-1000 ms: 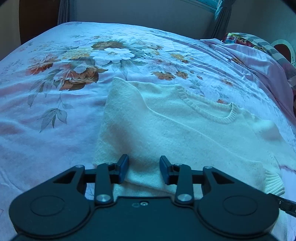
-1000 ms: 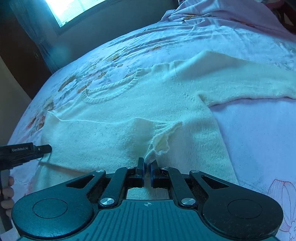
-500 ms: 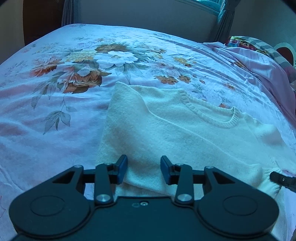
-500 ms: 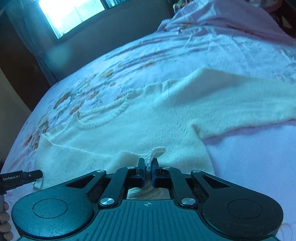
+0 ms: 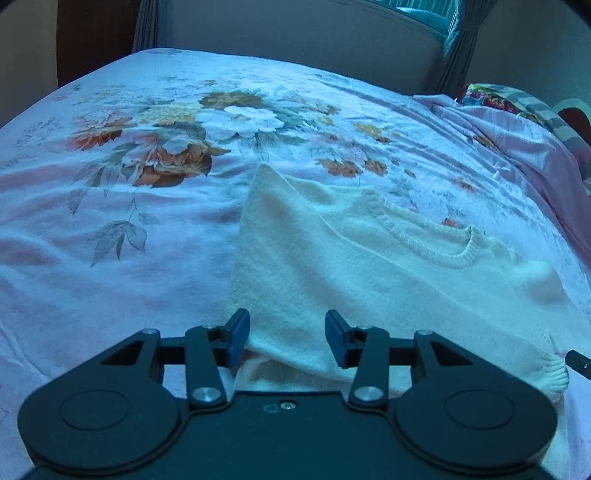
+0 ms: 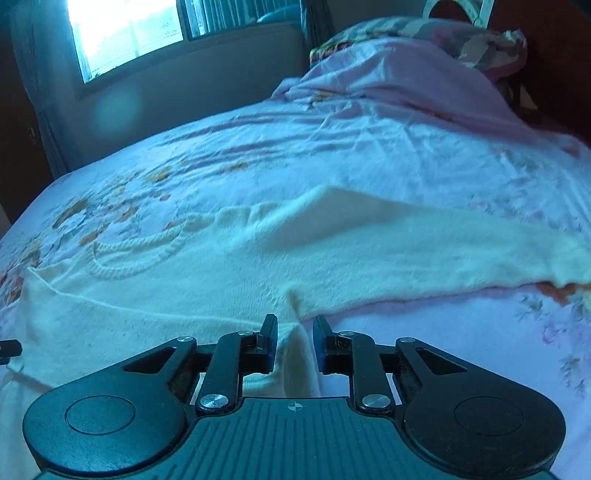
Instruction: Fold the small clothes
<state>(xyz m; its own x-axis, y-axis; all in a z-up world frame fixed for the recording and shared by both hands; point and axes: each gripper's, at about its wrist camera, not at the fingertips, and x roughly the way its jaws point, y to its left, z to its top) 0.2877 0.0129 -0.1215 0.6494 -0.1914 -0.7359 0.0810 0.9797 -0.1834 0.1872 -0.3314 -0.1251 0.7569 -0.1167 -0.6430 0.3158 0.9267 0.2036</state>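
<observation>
A cream knit sweater lies flat on the floral bed sheet, its ribbed collar facing away. One sleeve is folded across the body, its cuff near the lower right. My left gripper is low over the folded edge; its jaws are opening, with cloth lying between them but not pinched. In the right wrist view the other sleeve stretches out to the right. My right gripper hovers at the sweater's side seam below the armpit, jaws opening, a fabric ridge loose between them.
A crumpled pink blanket and a patterned pillow are heaped at the head of the bed. A window and a wall lie beyond the far edge. The other gripper's tip pokes in at the right.
My right gripper was shut on the folded sleeve's cuff; now its jaws have parted, the cuff is out of them, and it has swung toward the outstretched sleeve. The left jaws have widened slightly.
</observation>
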